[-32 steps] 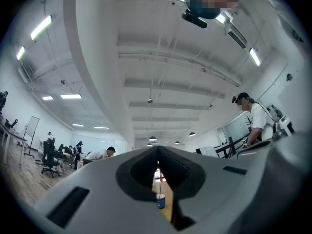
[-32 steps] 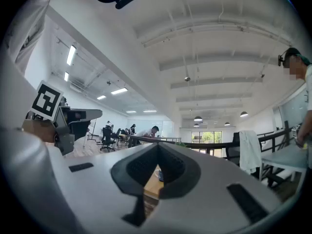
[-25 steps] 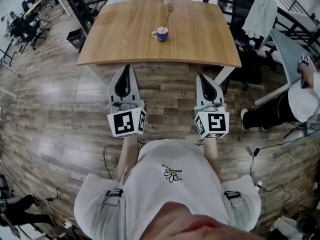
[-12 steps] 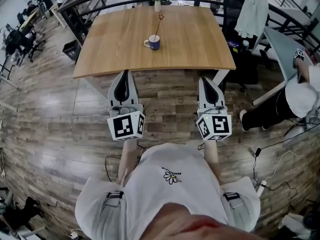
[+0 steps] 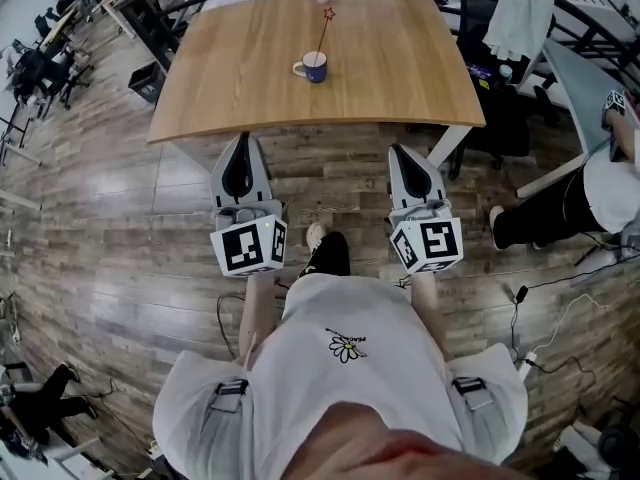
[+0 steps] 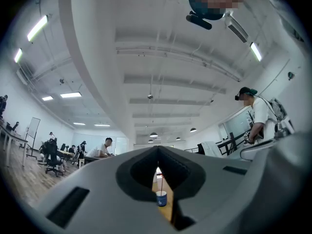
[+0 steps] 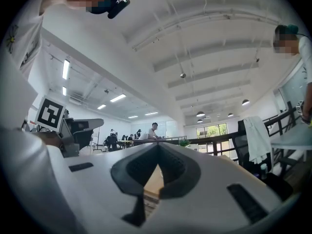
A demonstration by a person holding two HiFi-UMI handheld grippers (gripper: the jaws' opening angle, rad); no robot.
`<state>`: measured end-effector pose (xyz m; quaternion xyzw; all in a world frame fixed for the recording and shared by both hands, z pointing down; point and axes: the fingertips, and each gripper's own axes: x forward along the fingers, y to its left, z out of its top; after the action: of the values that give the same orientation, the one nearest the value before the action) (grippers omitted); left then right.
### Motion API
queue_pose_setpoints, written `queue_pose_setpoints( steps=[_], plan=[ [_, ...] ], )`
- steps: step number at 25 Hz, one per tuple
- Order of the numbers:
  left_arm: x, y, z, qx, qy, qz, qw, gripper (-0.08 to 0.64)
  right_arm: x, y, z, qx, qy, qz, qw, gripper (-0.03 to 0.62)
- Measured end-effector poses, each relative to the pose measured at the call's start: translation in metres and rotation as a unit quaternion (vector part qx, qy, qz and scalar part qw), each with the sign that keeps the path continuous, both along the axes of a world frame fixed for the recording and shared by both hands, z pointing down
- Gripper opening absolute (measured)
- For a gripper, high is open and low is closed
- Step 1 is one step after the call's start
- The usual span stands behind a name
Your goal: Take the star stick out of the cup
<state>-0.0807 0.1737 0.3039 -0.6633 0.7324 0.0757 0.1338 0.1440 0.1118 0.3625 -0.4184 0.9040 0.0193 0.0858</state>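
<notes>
With jaws pressed together and empty, the left gripper (image 5: 239, 138) and right gripper (image 5: 401, 151) hang well short of the blue mug (image 5: 314, 66); reaching unopened for the star stick (image 5: 322, 30) leaning inside it could topple the mug.

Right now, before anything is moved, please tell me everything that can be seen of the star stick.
The star stick is a thin, dark, straight rod with a small reddish star at its top end. Its lower end stands inside the blue cup on the wooden table, and it leans a little, its star toward the table's far edge. Only the cup touches it; its material is too small to tell.
</notes>
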Motion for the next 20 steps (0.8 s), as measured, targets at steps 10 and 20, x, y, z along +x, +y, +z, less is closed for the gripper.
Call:
queue_pose_setpoints(
  steps=[10,20],
  plan=[
    [-0.008,-0.089,0.003,0.016,0.009,0.034,0.9992,0.017,-0.008,-0.076,-0.004,0.018,0.013,0.028,0.999,0.008],
    [-0.054,-0.223,0.008,0.005,0.012,0.069,0.9975,0.017,-0.064,-0.200,-0.006,0.004,0.000,0.048,0.999,0.008]
  ],
)
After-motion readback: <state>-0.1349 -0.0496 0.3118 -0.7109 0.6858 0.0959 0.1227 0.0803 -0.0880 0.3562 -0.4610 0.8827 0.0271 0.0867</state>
